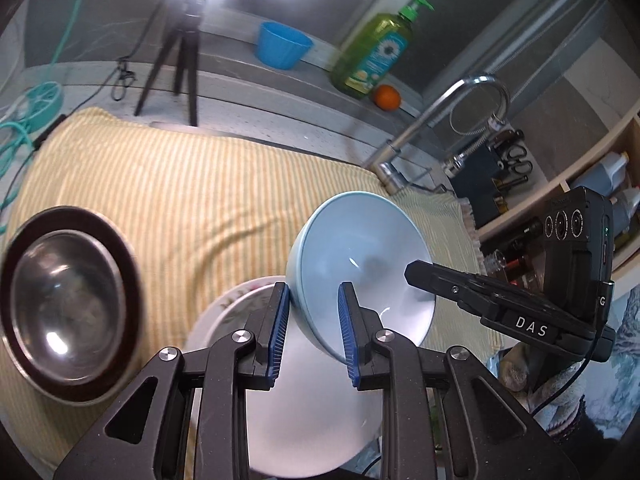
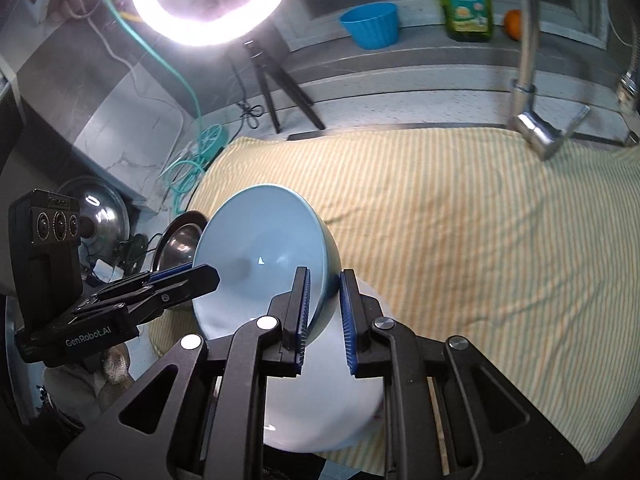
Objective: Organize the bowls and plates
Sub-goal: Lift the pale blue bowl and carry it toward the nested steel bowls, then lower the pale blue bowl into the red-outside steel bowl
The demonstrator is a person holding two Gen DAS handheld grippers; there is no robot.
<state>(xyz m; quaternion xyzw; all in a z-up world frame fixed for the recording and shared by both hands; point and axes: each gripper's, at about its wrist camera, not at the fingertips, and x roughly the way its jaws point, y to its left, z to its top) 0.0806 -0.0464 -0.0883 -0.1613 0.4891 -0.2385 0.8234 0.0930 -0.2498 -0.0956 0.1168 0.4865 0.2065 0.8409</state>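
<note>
A yellow striped cloth covers the counter from the tripod of the ring light across to the chrome faucet. Above its near edge a light blue bowl is held tipped steeply on its side, over a white floral plate that lies on the cloth.

Both tools have the bowl by its rim. The left gripper comes in low from the near side, its blue pads narrowed onto the bowl's wall, one outside and one inside. The right gripper clamps the opposite part of the rim the same way, reaching in level with its camera block raised behind it.

The left wrist view alone shows a steel bowl sitting inside a dark brown bowl on the cloth, well to the left, and shelves crowded with bottles beyond the faucet. The right wrist view alone shows a metal lid down off the cloth's far left corner and a tangle of teal cord beside it.

On the ledge behind stand a blue cup, a green soap bottle and an orange.
</note>
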